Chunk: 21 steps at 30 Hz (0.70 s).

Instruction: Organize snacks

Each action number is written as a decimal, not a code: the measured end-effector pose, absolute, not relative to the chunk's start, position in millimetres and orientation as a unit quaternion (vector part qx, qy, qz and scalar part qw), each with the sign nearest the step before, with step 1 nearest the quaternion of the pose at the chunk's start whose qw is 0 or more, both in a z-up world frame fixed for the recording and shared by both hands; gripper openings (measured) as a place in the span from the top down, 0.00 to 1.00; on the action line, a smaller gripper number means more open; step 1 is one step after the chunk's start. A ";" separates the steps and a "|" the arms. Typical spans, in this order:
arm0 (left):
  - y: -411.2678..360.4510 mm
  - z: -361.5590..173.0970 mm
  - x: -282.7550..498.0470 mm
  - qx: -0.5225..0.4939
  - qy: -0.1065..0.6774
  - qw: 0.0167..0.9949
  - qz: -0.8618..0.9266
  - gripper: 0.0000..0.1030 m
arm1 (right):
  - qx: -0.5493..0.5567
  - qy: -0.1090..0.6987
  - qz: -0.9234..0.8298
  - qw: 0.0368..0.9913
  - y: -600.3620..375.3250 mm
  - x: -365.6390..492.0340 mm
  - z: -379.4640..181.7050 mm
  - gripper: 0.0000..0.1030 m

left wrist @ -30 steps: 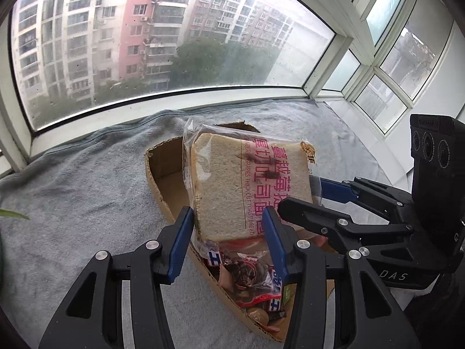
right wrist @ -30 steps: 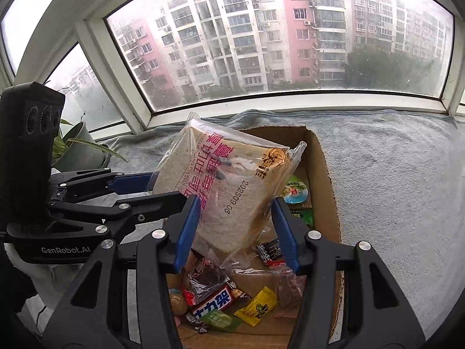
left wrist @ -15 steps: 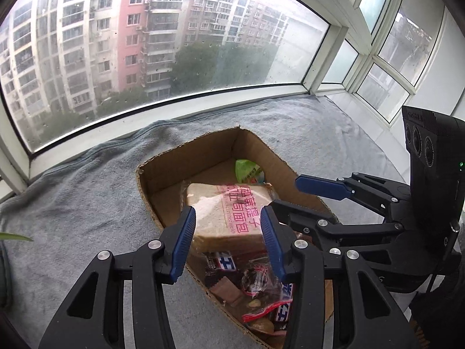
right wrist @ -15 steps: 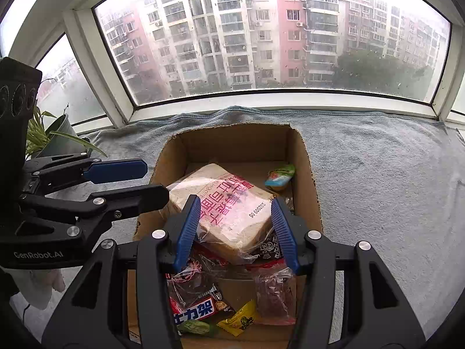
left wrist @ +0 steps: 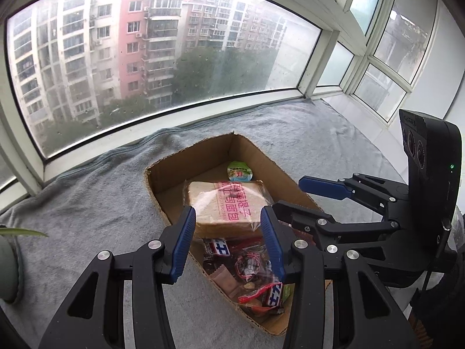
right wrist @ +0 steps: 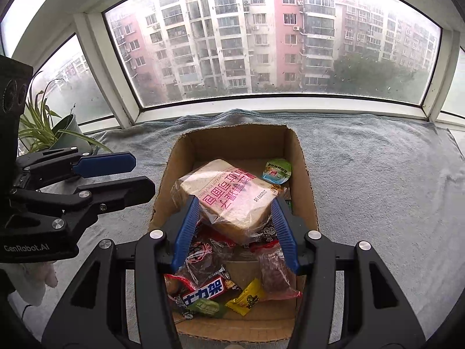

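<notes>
Potted plant [right wrist: 58, 133]: seen far left of both tongs, on the grey cloth [right wrist: 377, 180] by the window; not involved.
Left gripper [right wrist: 142, 174]: held left of the cardboard box [right wrist: 308, 192], above the cloth; its jaws are parted about halfway and nothing is gripped between them.
Bread pack [right wrist: 229, 195]: the task's largest item, lying inside the box ahead of both tongs, tilted on top of the loose snacks; no pad is seen touching it.
Right gripper [right wrist: 235, 218]: poised over the near half of the box, jaws about half open and empty; the bread pack is framed between the fingers but lies below them.
Small snacks [right wrist: 209, 290]: piled under and nearer than the right tongs, wrapped bars and candies heaped against the near wall.
Jelly cup [right wrist: 276, 170]: beyond the right tongs, in the far right corner of the box.
Risk, bread: judged unstable on the uneven heap; a slide could be caused by any nudge.
Risk, wrappers: thin film could be snagged or torn by a low pass of a pad.
</notes>
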<state>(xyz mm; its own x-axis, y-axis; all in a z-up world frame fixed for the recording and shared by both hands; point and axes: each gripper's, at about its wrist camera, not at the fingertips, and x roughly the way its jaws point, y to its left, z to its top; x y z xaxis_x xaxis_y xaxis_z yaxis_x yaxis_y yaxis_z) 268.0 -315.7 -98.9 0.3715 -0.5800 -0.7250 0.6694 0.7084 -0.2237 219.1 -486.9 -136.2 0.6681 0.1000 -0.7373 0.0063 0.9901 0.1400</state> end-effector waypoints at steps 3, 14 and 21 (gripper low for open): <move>-312.6 -95.7 261.1 0.055 0.412 0.829 -0.375 0.55 | 0.062 0.401 0.012 0.914 -484.2 208.5 -131.6 0.31; -291.0 -84.2 234.7 0.055 0.402 0.840 -0.360 0.38 | 0.047 0.387 -0.040 0.920 -471.3 154.9 -104.7 0.15; -257.9 -73.9 207.8 0.046 0.391 0.854 -0.341 0.32 | 0.044 0.350 -0.067 0.933 -453.8 108.4 -75.8 0.11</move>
